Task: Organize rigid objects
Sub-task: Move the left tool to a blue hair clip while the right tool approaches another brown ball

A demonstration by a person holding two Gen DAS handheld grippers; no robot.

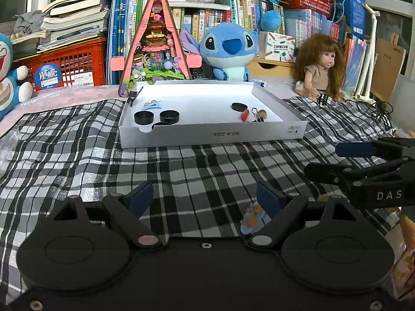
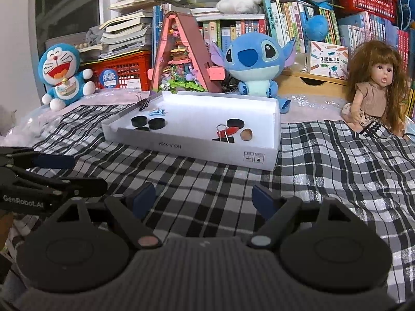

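A shallow white box (image 1: 212,136) sits mid-cloth. Inside lie black discs (image 1: 144,117), a blue hair clip (image 1: 151,105), a red-handled binder clip (image 1: 249,115) and a brown disc (image 1: 263,115). A black binder clip (image 1: 133,94) grips its far left corner. My left gripper (image 1: 205,197) hovers open before the box, with nothing between its fingers. A small blue-and-orange clip (image 1: 253,219) lies on the cloth by its right finger. My right gripper (image 2: 203,197) is open and empty too, facing the box (image 2: 197,153). Each gripper shows in the other's view, the right gripper (image 1: 329,159) and the left gripper (image 2: 83,171).
A black-and-white checked cloth (image 1: 77,155) covers the surface. Behind the box stand a pink triangular dollhouse (image 1: 155,46), a blue plush (image 1: 230,49), a doll (image 1: 319,67), another blue plush (image 2: 62,75), red crates and packed bookshelves.
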